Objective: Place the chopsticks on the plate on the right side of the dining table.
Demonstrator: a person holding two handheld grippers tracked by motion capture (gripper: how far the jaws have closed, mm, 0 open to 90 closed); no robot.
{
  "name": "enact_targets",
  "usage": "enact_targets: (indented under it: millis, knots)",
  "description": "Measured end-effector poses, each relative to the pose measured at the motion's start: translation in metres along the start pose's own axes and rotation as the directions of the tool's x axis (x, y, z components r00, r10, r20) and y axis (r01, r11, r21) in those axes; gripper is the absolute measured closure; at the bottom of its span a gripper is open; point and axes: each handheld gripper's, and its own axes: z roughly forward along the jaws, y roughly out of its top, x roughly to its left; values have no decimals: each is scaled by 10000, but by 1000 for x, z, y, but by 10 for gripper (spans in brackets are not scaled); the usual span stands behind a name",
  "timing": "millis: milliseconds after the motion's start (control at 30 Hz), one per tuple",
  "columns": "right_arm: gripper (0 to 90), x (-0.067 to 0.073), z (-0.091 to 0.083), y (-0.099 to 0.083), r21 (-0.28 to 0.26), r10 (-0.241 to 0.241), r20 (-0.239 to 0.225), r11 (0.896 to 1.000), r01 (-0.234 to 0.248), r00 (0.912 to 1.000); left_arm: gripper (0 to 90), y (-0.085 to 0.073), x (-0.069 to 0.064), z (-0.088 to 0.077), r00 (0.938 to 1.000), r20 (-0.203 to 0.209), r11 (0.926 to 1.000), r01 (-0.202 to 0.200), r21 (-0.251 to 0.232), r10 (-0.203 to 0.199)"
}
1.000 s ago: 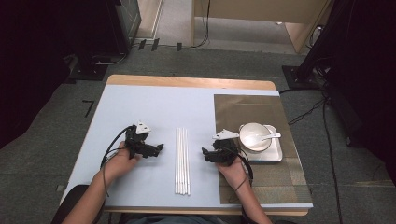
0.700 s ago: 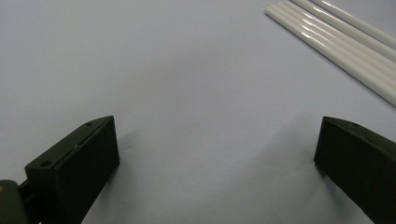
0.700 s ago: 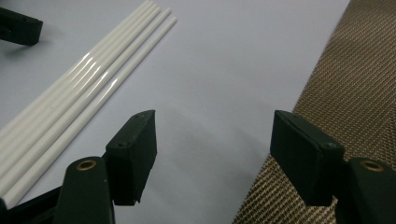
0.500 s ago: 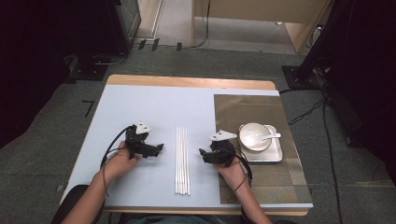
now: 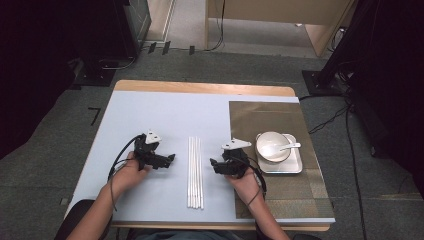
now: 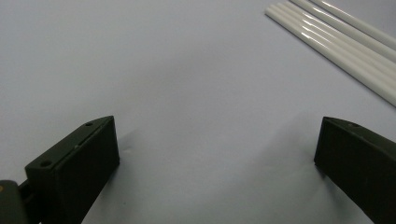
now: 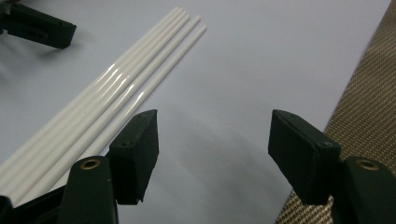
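Five white rods (image 5: 195,171) lie mid-frame on the table (image 5: 165,115); left gripper (image 5: 169,159) and right gripper (image 5: 214,164) flank them, jaws spread, grasping nothing, the right's having just been closing.

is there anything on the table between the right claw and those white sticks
Nothing visible. The right claw stands open just beside the white sticks, with only bare table between its jaws and the nearest stick. The bowl sits on its other side.

Left gripper (image 6: 217,163) over bare table (image 6: 177,70)

Its two black jaws stand wide apart, nothing between them. White rods (image 6: 336,44) lie side by side ahead and to the right of the right jaw, well apart from it, running off frame.
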Motion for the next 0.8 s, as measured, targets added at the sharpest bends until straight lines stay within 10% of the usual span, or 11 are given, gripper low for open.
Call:
enact_targets:
  millis: [800]
  knots:
    - [394,28,13,-5,-291,-734,-421,9970,723,9964,0,0,0,0,10000,-41,10000,-3,-4,3]
